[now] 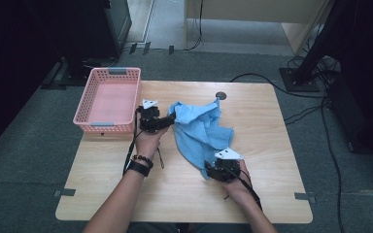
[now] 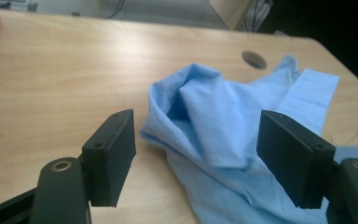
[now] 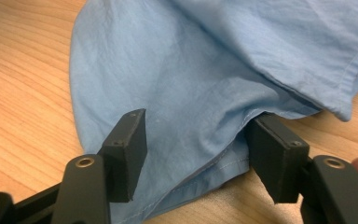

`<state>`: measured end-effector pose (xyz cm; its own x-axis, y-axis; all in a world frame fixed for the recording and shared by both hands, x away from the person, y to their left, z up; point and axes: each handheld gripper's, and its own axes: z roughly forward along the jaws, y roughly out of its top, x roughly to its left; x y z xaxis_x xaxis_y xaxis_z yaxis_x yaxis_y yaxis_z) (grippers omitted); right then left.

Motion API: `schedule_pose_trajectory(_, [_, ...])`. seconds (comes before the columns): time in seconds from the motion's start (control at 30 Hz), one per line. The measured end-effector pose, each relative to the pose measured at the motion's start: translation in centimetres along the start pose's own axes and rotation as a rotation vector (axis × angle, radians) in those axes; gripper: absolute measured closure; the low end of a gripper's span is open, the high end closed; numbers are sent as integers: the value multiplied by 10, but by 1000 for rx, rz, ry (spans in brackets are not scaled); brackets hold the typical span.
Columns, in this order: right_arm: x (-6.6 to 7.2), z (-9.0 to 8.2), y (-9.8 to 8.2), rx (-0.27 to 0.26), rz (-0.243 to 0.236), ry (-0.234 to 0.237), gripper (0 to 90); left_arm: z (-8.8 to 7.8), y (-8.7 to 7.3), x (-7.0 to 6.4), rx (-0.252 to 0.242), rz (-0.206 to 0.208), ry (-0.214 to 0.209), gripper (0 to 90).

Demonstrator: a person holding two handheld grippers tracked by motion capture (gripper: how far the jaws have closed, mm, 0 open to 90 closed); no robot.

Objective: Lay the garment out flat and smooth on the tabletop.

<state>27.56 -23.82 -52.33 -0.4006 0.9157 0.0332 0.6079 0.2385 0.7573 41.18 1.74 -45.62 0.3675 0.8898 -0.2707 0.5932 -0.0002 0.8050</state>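
A crumpled light blue shirt (image 1: 200, 132) lies in the middle of the wooden table (image 1: 252, 121). My left gripper (image 1: 171, 119) is at the shirt's left edge, jaws open, with a raised fold of the blue cloth (image 2: 205, 121) between them. My right gripper (image 1: 209, 169) is at the shirt's near corner, also open, straddling the hem (image 3: 200, 140); its right jaw sits partly under a fold of the cloth. Neither gripper pinches the fabric.
A pink plastic basket (image 1: 108, 99) stands at the table's far left corner, just left of my left gripper. A round cable hole (image 1: 221, 95) lies beyond the shirt. Cables trail on the floor to the right.
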Motion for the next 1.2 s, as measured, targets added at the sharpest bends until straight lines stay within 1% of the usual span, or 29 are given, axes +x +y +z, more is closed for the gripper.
schedule_pose_trajectory(0.07, [0, 0, 0, 1, -1, -1, 397, 1, -8, -1, 18, 10, -23, 285])
schedule_pose_trajectory(0.13, [0, 0, 0, 1, -1, -1, 396, 1, -15, -4, 44, 30, -49, 284])
schedule_pose_trajectory(0.2, [0, 0, 0, -1, -1, -1, 396, 0, -21, -11, 60, 65, -73, 258])
schedule_pose_trajectory(0.23, [0, 0, 0, -1, -1, -1, 396, 0, -21, -11, 60, 65, -73, 257])
schedule_pose_trajectory(0.27, [0, 0, -1, -3, -1, -2, 396, -1, -28, -19, 69, 105, -91, 257])
schedule_pose_trajectory(0.33, [0, 0, -1, -4, 0, -3, 396, 0, -32, -26, 83, 142, -100, 256])
schedule_pose_trajectory(0.4, [0, 0, -1, -4, 0, -4, 396, 4, -35, -32, 91, 158, -100, 256])
schedule_pose_trajectory(0.43, [1, 0, -1, -4, 3, -4, 396, 4, -35, -32, 91, 158, -100, 257])
schedule_pose_trajectory(0.47, [1, 0, -1, -5, 2, -7, 396, 8, -36, -35, 98, 158, -100, 257])
schedule_pose_trajectory(0.63, [2, -2, -2, -3, 2, -5, 397, 19, -40, -40, 115, 157, -91, 257])
schedule_pose_trajectory(0.7, [3, -2, -3, -5, -1, -4, 397, 23, -40, -41, 127, 160, -86, 257])
schedule_pose_trajectory(0.83, [6, -7, -6, -1, -2, -1, 398, 29, -38, -41, 128, 159, -79, 258])
schedule_pose_trajectory(0.97, [10, -13, -12, -4, -5, 2, 398, 38, -28, -39, 126, 147, -51, 258])
schedule_pose_trajectory(1.07, [13, -16, -16, -5, 0, -2, 398, 43, -20, -35, 114, 121, -31, 259])
schedule_pose_trajectory(1.2, [16, -22, -21, -5, 0, -3, 397, 44, -14, -28, 101, 105, -17, 258])
